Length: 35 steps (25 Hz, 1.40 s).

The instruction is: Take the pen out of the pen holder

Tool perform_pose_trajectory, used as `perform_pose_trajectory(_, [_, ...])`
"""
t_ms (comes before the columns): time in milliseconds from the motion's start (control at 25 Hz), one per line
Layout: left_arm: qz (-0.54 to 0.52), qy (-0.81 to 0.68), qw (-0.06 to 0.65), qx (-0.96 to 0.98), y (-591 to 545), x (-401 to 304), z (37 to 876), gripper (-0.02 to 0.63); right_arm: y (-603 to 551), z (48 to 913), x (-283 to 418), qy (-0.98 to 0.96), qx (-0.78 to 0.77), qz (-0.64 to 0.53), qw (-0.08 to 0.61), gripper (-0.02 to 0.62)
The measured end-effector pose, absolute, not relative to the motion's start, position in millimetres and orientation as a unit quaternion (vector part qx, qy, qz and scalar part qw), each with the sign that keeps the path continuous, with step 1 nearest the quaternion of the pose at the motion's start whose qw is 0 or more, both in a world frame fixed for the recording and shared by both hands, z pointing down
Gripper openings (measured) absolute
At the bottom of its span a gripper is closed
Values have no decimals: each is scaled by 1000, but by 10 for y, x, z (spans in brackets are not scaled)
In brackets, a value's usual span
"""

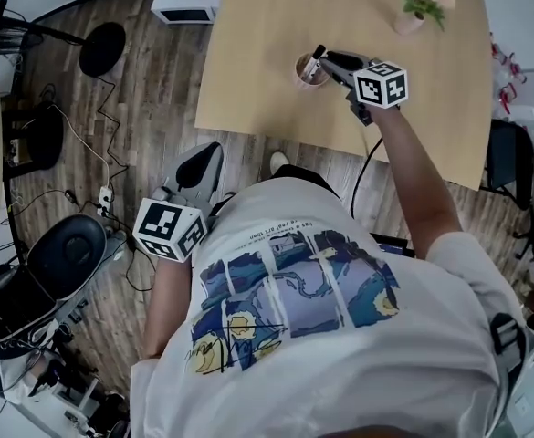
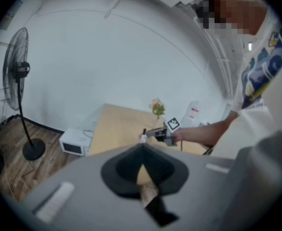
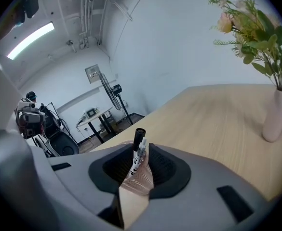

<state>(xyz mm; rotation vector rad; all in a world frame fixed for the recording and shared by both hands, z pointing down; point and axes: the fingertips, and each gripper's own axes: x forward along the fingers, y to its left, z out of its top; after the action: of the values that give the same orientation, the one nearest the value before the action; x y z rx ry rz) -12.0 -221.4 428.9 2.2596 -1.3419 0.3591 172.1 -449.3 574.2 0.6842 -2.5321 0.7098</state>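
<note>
The pen [image 3: 139, 137], black-capped, stands upright in the brownish pen holder [image 3: 137, 181] on the wooden surface [image 3: 218, 124]. The right gripper [image 3: 139, 150] has its fingers [image 3: 170, 170] drawn in narrow on it, one to each side of the barrel, above the holder's rim. A pink vase [image 3: 275, 117] holding flowers stands well apart on the same surface. The left gripper [image 2: 141, 148] hangs off the surface over the floor, with its fingers together and empty.
</note>
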Motion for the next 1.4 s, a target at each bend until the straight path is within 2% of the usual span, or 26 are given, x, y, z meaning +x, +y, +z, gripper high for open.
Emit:
perform_pose_trajectory(520, [138,-486,238,829,-2231,-146,4278,8,-4518,5638,1711,-921,256,225,191,40])
perform_pose_trajectory(1400, [121,-449,224,857,-1720,-530,4218,8,-4117,4672,1825,-916,349,138,144,34])
